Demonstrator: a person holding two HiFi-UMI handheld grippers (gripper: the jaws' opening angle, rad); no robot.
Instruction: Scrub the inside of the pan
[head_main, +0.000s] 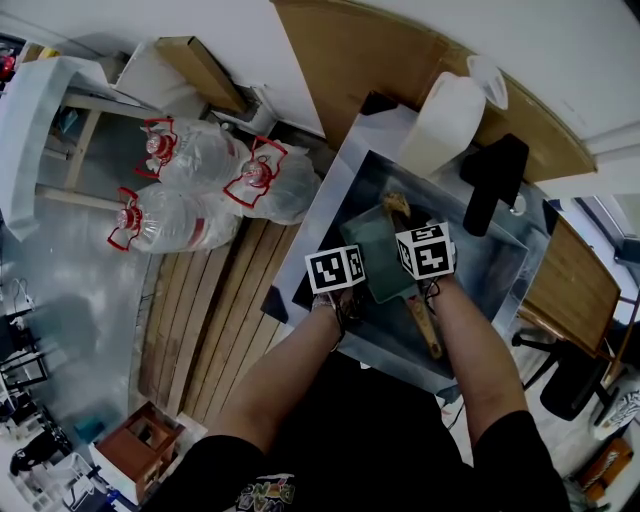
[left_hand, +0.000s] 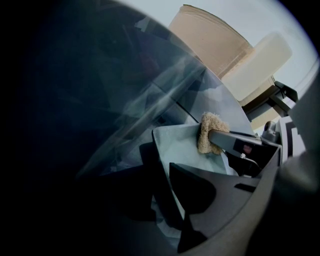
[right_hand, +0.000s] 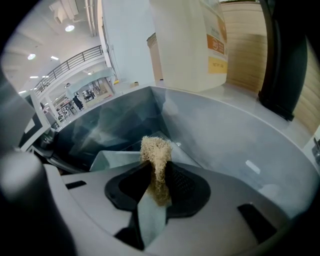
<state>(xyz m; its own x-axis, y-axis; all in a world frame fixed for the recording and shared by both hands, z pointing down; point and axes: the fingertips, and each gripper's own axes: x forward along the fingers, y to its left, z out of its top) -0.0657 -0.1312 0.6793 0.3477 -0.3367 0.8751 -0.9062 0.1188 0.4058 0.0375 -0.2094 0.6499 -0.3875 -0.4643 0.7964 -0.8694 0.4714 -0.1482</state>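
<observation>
As the head view has it, sink (head_main: 500, 270): metal basin set in a counter, directly below the person.
Pan (head_main: 378, 258): square, pale green, inside the sink, its wooden handle (head_main: 426, 328) running back toward the person.
Left gripper (head_main: 340, 272): at the pan's near left edge.
Right gripper (head_main: 425, 250): just beside the left one, over the pan, reaching to its far side.
Scrub pad (head_main: 397, 205): tan, fibrous, at the far end of the pan.
Surroundings: white jug (head_main: 445, 120) and black faucet (head_main: 490, 180) behind the sink; water bottles (head_main: 195, 155) on the floor to the left.

Left gripper view, fingers (left_hand: 200, 190): closed on the pan's side wall, one finger outside and one inside, so the rim is pinched between them.
Pan interior (left_hand: 180, 147): pale and smooth as far as it shows, with no suds or residue that can be made out.
Scrub pad (left_hand: 207, 131): carried by the right gripper, pressed against the inner face near the far rim.

Right gripper view, fingers (right_hand: 185, 187): pressed together on the scrub pad (right_hand: 157, 155), which stands up out of the pinch.
Pan (right_hand: 120, 160): directly beneath and ahead of the pad.
Sink wall (right_hand: 225, 135): curves round behind, with the jug (right_hand: 185, 45) above it.

Progress (judgement): pan steadied, pad gripped and on the inner surface, so scrubbing is under way.
Done: hold and contact established.
Left: coverage of the floor and remaining walls; how much is already clean cannot be told.
</observation>
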